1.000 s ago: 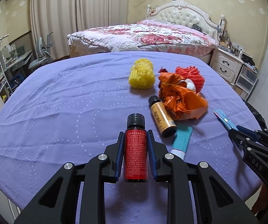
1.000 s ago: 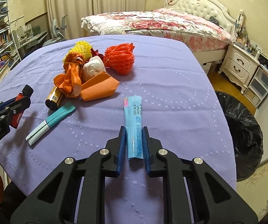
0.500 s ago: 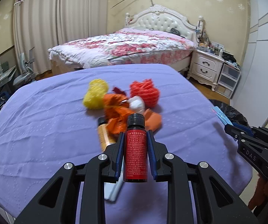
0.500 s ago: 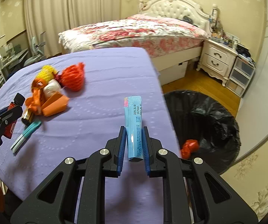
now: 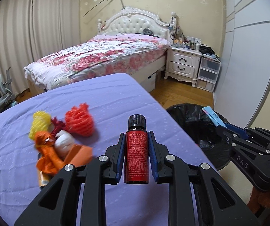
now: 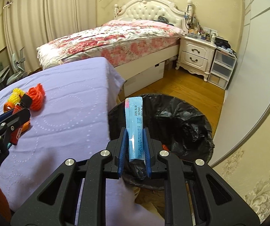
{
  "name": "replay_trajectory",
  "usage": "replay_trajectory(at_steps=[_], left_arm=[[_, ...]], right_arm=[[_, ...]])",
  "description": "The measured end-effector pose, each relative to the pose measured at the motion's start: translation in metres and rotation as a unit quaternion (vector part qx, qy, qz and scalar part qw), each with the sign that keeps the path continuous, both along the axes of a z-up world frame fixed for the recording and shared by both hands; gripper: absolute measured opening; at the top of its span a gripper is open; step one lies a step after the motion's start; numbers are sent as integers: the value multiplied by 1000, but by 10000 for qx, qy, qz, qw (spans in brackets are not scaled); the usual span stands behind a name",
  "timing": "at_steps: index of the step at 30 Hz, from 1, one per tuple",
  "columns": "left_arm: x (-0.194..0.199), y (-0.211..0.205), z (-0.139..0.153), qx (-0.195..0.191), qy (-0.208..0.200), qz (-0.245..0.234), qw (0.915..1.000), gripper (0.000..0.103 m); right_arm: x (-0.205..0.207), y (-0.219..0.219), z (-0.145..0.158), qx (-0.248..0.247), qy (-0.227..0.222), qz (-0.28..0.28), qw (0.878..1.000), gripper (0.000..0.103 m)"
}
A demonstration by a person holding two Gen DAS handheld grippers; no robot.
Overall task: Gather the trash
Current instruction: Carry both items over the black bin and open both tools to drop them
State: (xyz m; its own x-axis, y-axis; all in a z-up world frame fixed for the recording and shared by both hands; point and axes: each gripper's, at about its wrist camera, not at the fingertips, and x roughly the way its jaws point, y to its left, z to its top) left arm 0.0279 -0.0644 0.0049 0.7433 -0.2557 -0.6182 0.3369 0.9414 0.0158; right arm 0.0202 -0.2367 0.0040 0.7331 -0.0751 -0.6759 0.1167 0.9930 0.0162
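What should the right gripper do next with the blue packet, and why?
Probably carry it slightly further over the bin and then open. The right gripper is shut on the blue packet, and the black-lined bin's opening already lies just beyond its fingers.

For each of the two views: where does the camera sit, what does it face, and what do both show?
Left wrist: behind the left tool, shut on the red bottle, facing the purple table; right tool at frame right.
Right wrist: behind the right tool, shut on the blue packet, facing the black bin; left tool at frame left.
Shared: table, bin, orange net, bed.
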Motion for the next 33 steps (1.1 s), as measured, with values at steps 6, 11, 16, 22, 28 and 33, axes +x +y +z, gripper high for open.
replay_trajectory(at_steps=[6, 11, 16, 22, 28, 33], left_arm=[[20, -32, -9, 83, 43, -124, 9999, 25], [31, -55, -14, 164, 66, -252, 9995, 25], [42, -73, -17, 231, 125, -336, 9991, 25], [55, -89, -24, 254, 265, -379, 9986, 25], [64, -102, -31, 283, 396, -398, 9980, 25], [70, -107, -36, 308, 484, -371, 9977, 25]], right_arm=[[2, -20, -2, 39, -17, -179, 9998, 17], [5, -36, -4, 95, -27, -332, 9994, 17], [11, -48, -6, 117, -32, -478, 9988, 17], [19, -60, -11, 177, -1, -625, 9979, 17], [26, -73, -15, 252, 46, -748, 9969, 17], [29, -78, -18, 300, 72, -826, 9961, 17]])
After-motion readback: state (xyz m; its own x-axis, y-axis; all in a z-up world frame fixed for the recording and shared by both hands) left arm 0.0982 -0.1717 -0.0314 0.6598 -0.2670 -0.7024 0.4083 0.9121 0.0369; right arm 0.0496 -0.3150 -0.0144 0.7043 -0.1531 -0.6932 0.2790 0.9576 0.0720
